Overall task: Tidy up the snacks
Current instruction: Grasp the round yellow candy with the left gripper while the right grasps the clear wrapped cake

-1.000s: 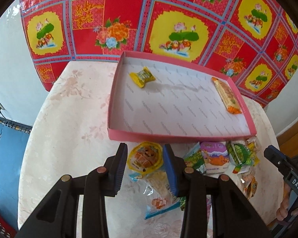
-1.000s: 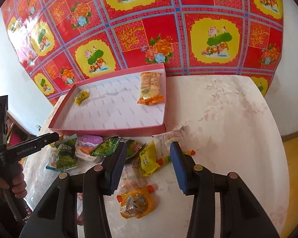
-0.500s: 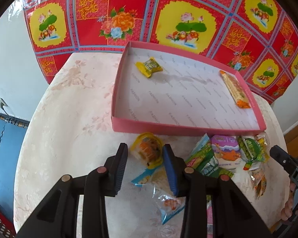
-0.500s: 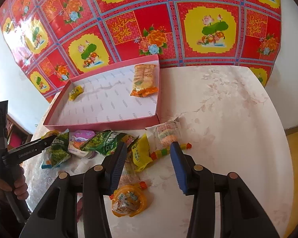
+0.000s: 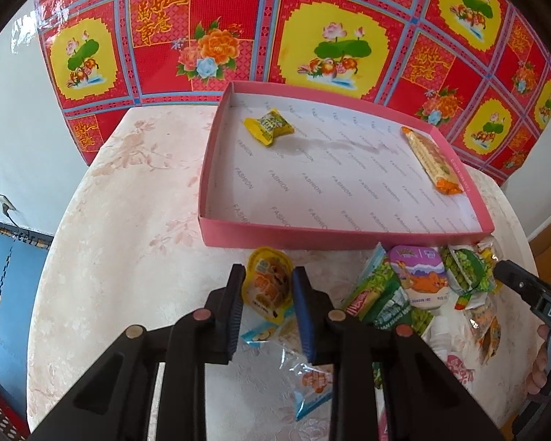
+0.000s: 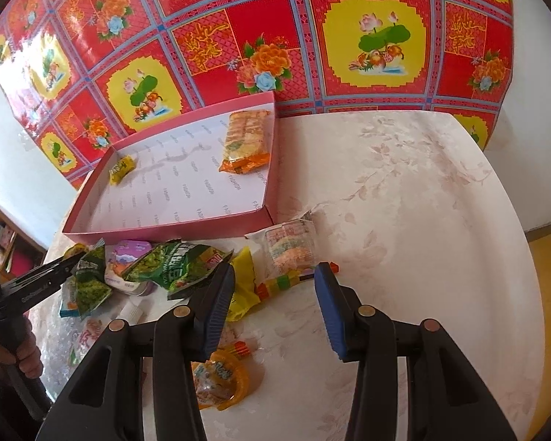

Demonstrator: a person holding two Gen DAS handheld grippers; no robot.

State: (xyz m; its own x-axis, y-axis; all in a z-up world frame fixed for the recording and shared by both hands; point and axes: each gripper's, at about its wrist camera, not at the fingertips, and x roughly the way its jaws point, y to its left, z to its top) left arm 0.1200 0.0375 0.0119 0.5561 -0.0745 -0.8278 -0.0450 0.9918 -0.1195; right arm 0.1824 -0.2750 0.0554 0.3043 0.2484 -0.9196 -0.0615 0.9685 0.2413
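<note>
The left gripper (image 5: 268, 290) has just been closing its fingers, and a yellow jelly cup (image 5: 269, 282) sits between them. The blue pads look pressed against its two sides, so I judge it grasped. The cup is still low, at or just above the surface (image 5: 128, 228), just short of the near wall of the pink box (image 5: 216, 231). Under and behind these fingers lies a clear packet with blue edges (image 5: 312, 386).

The step in hand is the pick-up of this cup. Next it needs lifting clear of the box wall, carrying forward over the white floor and letting go in a free spot. A yellow candy (image 5: 270, 125) lies far ahead to the left and an orange biscuit pack (image 5: 431, 158) along the right wall. A round, slick cup may slip if the hold is off-centre.

The right gripper (image 6: 275, 294) hovers with its fingers parted and nothing clasped. Between them on the surface lie a crumpled yellow wrapper (image 6: 244, 286) and a striped candy stick (image 6: 286, 281). Just beyond is a clear wafer packet (image 6: 290, 244), to the left green bags (image 6: 176, 264), and below the left finger a second jelly cup (image 6: 220, 378).
</note>
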